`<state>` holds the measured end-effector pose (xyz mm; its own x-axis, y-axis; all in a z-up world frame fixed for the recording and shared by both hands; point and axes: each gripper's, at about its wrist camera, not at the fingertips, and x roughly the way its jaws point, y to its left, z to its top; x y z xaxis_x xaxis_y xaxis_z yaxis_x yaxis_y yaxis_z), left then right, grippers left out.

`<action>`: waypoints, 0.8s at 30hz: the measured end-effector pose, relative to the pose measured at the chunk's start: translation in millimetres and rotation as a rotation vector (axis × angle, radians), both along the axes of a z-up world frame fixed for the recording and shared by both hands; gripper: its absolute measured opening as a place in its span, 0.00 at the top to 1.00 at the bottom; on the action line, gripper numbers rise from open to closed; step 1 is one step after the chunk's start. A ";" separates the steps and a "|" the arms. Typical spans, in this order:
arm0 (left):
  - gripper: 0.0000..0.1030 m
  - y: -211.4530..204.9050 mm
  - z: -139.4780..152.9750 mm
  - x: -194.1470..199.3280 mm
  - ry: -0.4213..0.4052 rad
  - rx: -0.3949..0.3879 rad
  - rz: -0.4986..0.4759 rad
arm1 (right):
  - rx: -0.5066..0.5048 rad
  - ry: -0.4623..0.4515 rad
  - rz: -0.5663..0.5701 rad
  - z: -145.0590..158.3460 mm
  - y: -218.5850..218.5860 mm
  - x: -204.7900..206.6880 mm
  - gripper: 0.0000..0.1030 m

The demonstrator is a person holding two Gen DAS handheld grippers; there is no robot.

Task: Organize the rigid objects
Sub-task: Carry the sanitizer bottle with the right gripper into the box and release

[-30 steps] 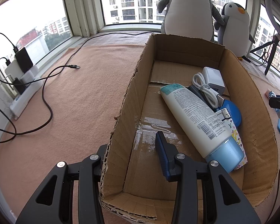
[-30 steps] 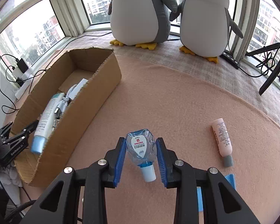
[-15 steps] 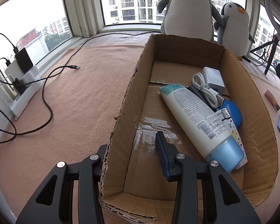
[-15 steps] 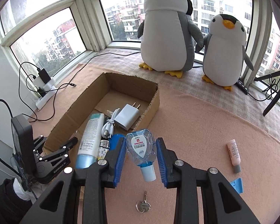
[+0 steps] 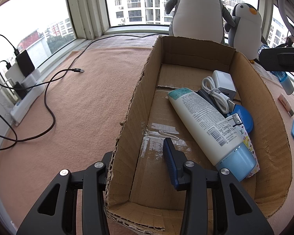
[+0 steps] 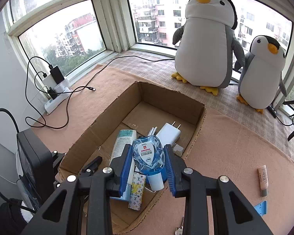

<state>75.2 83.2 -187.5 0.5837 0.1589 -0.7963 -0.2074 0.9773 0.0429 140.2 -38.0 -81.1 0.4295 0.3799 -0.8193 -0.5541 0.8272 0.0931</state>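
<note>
**A:** What do I have in the right gripper (image 6: 148,168)?

**B:** From my seat, its two blue pads (image 6: 125,168) are clamped on a small clear blue bottle (image 6: 148,155) with a white cap pointing back at the camera. I hold it in the air above the near right part of the cardboard box (image 6: 194,135).

**A:** And my left gripper (image 5: 137,156)?

**B:** It straddles the box's near left wall (image 5: 127,129), one finger inside and one outside. Its jaws are spread with the cardboard between them, and I cannot tell whether either finger presses on it.

**A:** What lies in the box?

**B:** Nearest is a large white tube with a light blue cap (image 5: 207,125), lying slantwise along the right half. Under its cap end sits a small patterned pouch (image 5: 247,143), and just beyond that a round blue item (image 5: 243,115). Farther in are a coiled white cable (image 5: 215,94) and a white charger plug (image 5: 224,82), touching each other.

**A:** Anything outside the box?

**B:** On the peach mat to the right, well apart from the box, lie a slim pink tube (image 6: 263,178) and a flat blue piece (image 6: 261,207). A key (image 6: 179,230) shows at the near edge of the right view. To the far left a black cable (image 5: 49,105) snakes toward a white power strip (image 5: 27,101). At the far windows stand a large plush penguin (image 6: 203,43) and a smaller one (image 6: 262,70) to its right
</note>
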 end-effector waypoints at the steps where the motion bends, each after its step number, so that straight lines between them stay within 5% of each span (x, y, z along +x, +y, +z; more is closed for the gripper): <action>1: 0.63 0.3 -0.1 0.2 0.000 0.000 0.000 | -0.008 -0.005 0.003 -0.7 3.5 0.0 0.72; 24: 0.63 -0.2 -0.1 -0.3 0.000 0.000 0.000 | -0.064 0.025 -0.021 -27.5 18.9 29.7 0.71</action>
<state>74.9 82.9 -187.6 0.5839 0.1592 -0.7960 -0.2074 0.9773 0.0434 169.9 -19.0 -108.5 0.4162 0.3173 -0.8521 -0.5348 0.8433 0.0529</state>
